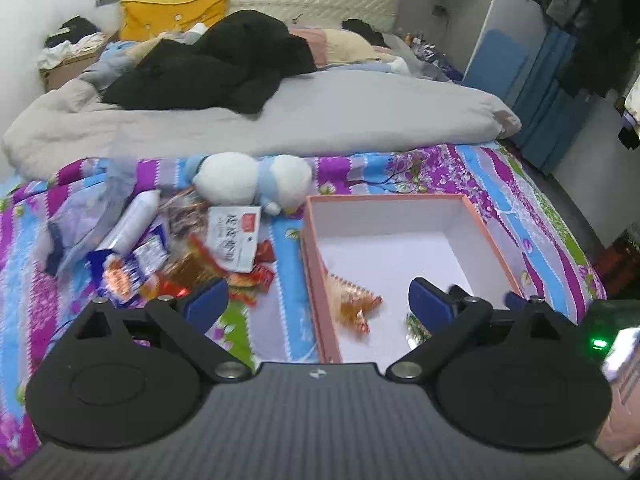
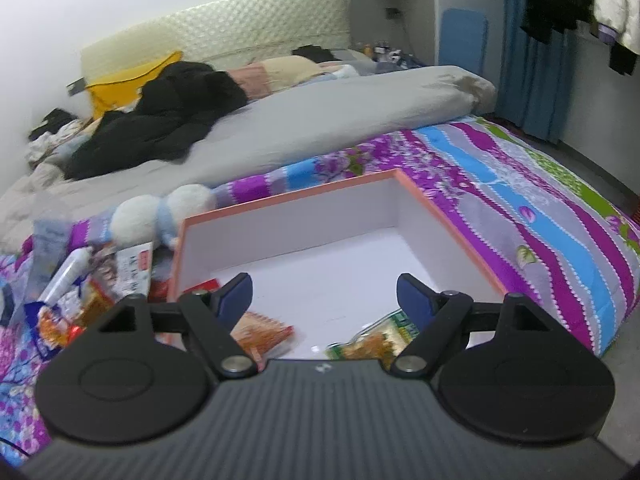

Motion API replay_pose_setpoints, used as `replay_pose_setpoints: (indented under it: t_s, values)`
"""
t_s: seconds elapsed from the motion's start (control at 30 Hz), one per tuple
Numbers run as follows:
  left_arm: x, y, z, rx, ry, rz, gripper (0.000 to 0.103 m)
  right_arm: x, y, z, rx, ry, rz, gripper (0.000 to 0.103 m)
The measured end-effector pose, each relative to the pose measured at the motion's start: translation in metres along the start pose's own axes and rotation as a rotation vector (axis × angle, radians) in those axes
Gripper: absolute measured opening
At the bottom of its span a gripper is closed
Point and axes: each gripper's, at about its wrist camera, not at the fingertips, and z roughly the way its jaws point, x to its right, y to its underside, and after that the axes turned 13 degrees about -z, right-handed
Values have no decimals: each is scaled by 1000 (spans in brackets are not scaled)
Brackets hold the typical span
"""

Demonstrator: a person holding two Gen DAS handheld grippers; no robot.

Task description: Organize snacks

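A pink-rimmed white box (image 1: pixel 496 236) (image 2: pixel 420 196) lies open on the bedspread. Inside it lie an orange snack packet (image 1: pixel 354 304) (image 2: pixel 260 332) and a green-edged packet (image 1: pixel 414 326) (image 2: pixel 372 340). A heap of snacks (image 1: pixel 180 256) (image 2: pixel 80 292) lies left of the box: a white packet with red label (image 1: pixel 236 236), a blue-and-white packet (image 1: pixel 132 268), a white tube (image 1: pixel 132 220). My left gripper (image 1: pixel 318 300) is open and empty, above the box's left wall. My right gripper (image 2: pixel 324 296) is open and empty, over the box's near part.
A white and blue plush toy (image 1: pixel 248 178) (image 2: pixel 160 212) lies behind the heap. A grey duvet (image 1: pixel 280 120) with black clothes (image 1: pixel 212 64) covers the far bed. A clear plastic bag (image 1: pixel 80 216) lies left of the heap. The bed edge and floor are at right (image 2: pixel 600 168).
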Motion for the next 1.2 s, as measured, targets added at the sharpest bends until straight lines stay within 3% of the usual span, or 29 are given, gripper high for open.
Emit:
replay_pose_setpoints:
  t_s: [0.27, 0.33, 0.43, 0.9, 1.07, 1.2]
  values:
    - [-23, 16, -56, -86, -30, -9, 100, -50, 2, -9, 0, -29, -51, 81]
    - [-37, 20, -58, -109, -36, -38, 100, -60, 3, -12, 0, -36, -58, 81]
    - [-63, 17, -51, -187, -117, -136, 100, -71, 5, -12, -7, -38, -65, 81]
    - [-104, 5, -81, -7, -157, -339, 100, -105, 8, -11, -24, -46, -115, 81]
    - [-101, 4, -82, 37, -133, -333, 100, -112, 12, -7, -35, -57, -117, 81]
    - [-105, 1, -72, 46, -173, -363, 100, -119, 14, -1, -48, -64, -126, 81]
